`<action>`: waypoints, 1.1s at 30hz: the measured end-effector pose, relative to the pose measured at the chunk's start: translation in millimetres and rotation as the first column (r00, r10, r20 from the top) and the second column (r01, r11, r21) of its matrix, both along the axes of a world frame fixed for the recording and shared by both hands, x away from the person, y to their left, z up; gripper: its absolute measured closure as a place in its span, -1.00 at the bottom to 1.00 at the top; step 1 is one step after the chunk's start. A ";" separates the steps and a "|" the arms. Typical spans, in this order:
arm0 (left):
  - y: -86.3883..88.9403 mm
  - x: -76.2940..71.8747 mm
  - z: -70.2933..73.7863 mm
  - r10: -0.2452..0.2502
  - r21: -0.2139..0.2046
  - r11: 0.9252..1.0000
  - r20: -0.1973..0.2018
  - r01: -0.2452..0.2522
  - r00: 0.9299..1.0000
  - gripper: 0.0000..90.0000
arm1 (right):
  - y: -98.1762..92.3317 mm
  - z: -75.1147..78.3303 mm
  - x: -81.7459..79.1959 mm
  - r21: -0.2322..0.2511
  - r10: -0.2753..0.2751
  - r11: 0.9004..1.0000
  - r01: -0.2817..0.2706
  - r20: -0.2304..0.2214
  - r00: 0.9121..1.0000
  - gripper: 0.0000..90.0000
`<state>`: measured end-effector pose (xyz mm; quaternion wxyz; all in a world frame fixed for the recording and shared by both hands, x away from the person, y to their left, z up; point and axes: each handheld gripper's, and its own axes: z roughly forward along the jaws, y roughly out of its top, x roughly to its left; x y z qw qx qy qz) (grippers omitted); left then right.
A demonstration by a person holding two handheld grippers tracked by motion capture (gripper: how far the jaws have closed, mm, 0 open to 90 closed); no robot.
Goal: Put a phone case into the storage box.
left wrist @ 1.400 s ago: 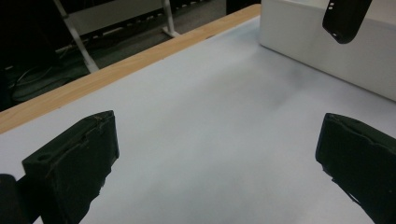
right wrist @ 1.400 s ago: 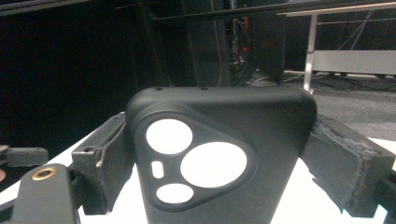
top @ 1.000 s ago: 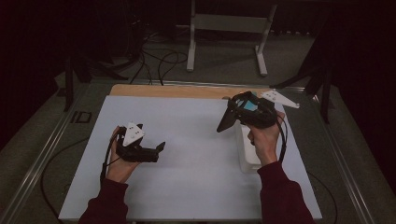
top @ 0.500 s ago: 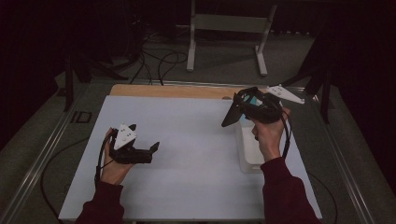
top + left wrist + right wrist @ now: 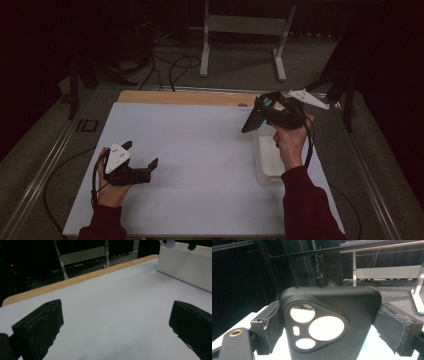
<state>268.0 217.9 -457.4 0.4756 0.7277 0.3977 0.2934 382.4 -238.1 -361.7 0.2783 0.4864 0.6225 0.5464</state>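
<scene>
Phone case lifted over the bench (image 5: 200, 150), white tray (image 5: 267, 162) beneath.
Right tongs (image 5: 252, 120) grip the black phone case (image 5: 329, 325) by its edges above the tray, now farther toward the bench's back edge than a second ago; left tongs (image 5: 142, 157), spread wide and empty, have slid leftward and nearer the front edge.

Across the white table top (image 5: 200, 150) we find open surface from the left edge through the middle to the near edge; a gripper could sweep there freely. Along the right edge a white bin (image 5: 270, 160) stands as the one obstacle on the top. Above the bin's far end, our right gripper (image 5: 250, 125) holds a black phone case (image 5: 329, 322), blocking that airspace.
</scene>
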 end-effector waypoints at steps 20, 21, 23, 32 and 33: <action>25.7 1.8 -15.2 0.077 -0.035 0.996 -0.004 -0.077 0.997 -1.00 | -9.7 4.0 10.8 -0.004 -0.087 0.996 0.087 -0.005 0.996 -0.69; 25.8 1.6 -15.5 0.079 -0.034 0.996 -0.005 -0.079 0.997 -1.00 | -9.7 4.0 10.8 -0.004 -0.087 0.996 0.087 -0.005 0.996 -0.69; 25.8 1.3 -15.8 0.082 -0.034 0.996 -0.006 -0.082 0.997 -1.00 | -10.1 3.2 12.2 -0.011 -0.098 0.995 0.098 -0.006 0.995 -0.69; 25.8 0.2 -15.2 0.083 -0.040 0.996 -0.001 -0.083 0.997 -1.00 | -16.1 1.9 15.7 -0.028 -0.163 0.986 0.163 -0.005 0.987 -0.69; 25.8 0.2 -15.2 0.083 -0.041 0.996 -0.002 -0.083 0.997 -1.00 | -16.9 2.0 16.1 -0.029 -0.176 0.984 0.175 -0.005 0.984 -0.69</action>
